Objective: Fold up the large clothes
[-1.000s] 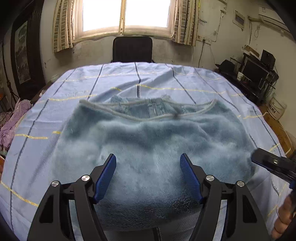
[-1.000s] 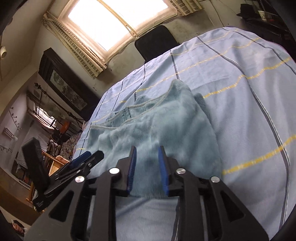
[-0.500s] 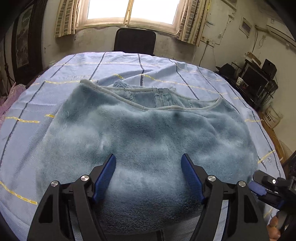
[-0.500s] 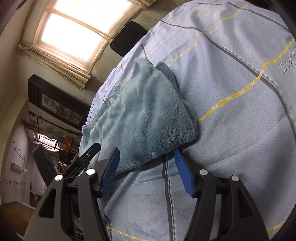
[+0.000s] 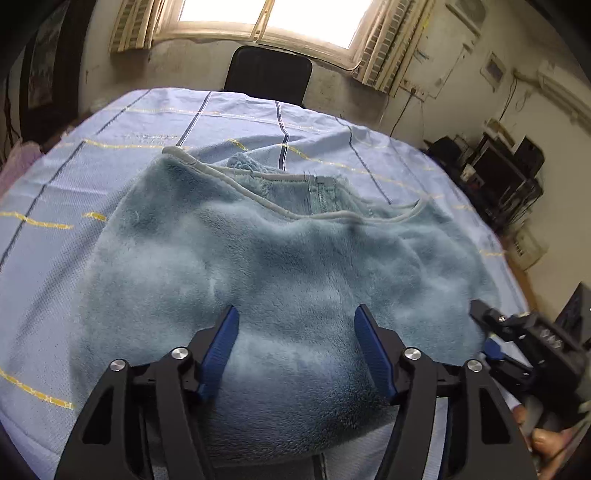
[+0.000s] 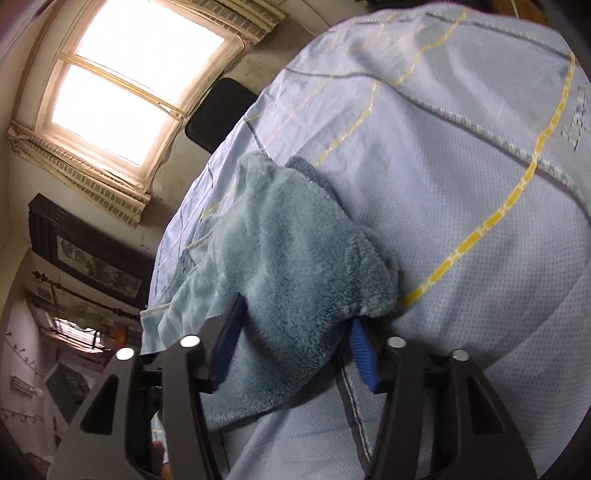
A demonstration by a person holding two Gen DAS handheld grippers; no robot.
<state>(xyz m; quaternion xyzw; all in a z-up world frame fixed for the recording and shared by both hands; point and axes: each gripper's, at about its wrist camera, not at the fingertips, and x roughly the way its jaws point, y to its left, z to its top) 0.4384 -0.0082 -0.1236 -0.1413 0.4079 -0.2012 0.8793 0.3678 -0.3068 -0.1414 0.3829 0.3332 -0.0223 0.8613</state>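
A fluffy blue-grey garment (image 5: 280, 280) is being shown spread on a light blue striped sheet (image 5: 122, 147), lying directly ahead of and beneath the left tongs (image 5: 295, 343), whose blue-padded jaws are being held wide apart above the near folded edge with nothing gripped. The right tongs (image 6: 295, 328) are being held open as well, their jaws being kept on either side of the garment's near corner (image 6: 306, 266) without being closed on it; fabric is being seen between the pads. Beyond the garment, a black chair (image 5: 267, 79) is being seen under a bright window (image 5: 266, 18).
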